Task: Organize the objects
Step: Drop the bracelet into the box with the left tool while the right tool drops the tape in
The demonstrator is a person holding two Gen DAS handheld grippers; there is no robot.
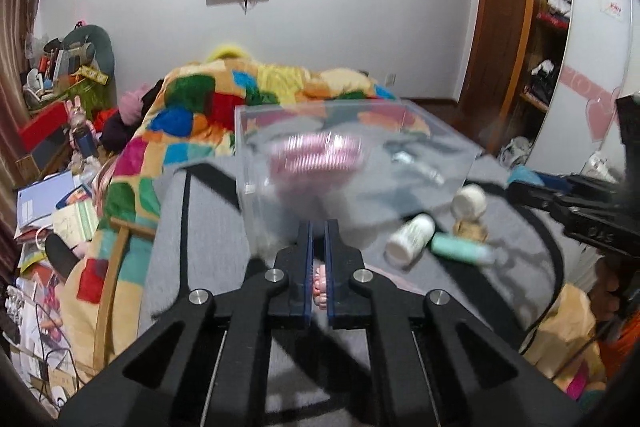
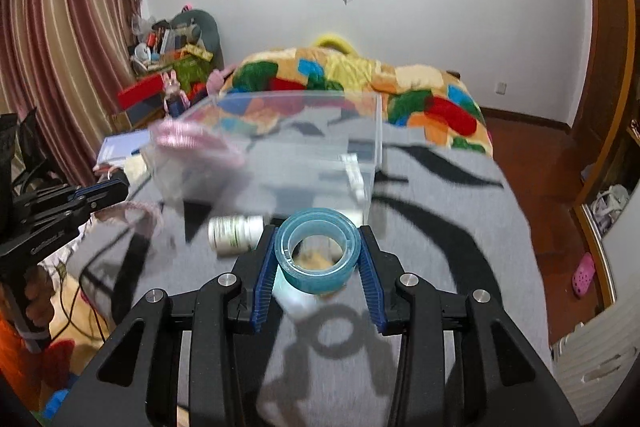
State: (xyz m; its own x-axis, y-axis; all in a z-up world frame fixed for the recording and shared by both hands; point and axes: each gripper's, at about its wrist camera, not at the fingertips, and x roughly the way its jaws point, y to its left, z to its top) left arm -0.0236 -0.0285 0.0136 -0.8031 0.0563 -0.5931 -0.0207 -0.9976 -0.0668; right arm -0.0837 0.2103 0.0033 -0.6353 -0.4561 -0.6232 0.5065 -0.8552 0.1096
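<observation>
In the left wrist view, the left gripper [image 1: 318, 231] had its jaws nearly together, clamped on the pink handle of a hairbrush [image 1: 318, 157] whose blurred bristled head stood up in front of the near wall of a clear plastic box [image 1: 434, 131]. The box sat on a grey blanket with black markings [image 1: 208, 227] spread over the bed. A small pale tube [image 1: 420, 167] lay inside the box. To the right of the box, on the blanket, lay a white bottle [image 1: 410, 237], a mint-green tube [image 1: 462, 247] just beside it, and a cream-lidded jar [image 1: 470, 203] behind them. The right gripper's black body [image 1: 568, 207] reached in from the right edge.

In the right wrist view, the right gripper [image 2: 318, 255] held a roll of clear blue tape [image 2: 318, 255] between its blue pads [image 2: 264, 279], jaws clamped on either side of the roll, above the blanket and just short of the box [image 2: 360, 115]. The white bottle [image 2: 236, 231] lay on its side left of the roll. The left gripper [image 2: 108, 189] stood at the left edge, with the hairbrush [image 2: 192, 143] blurred at the box's left corner.
</observation>
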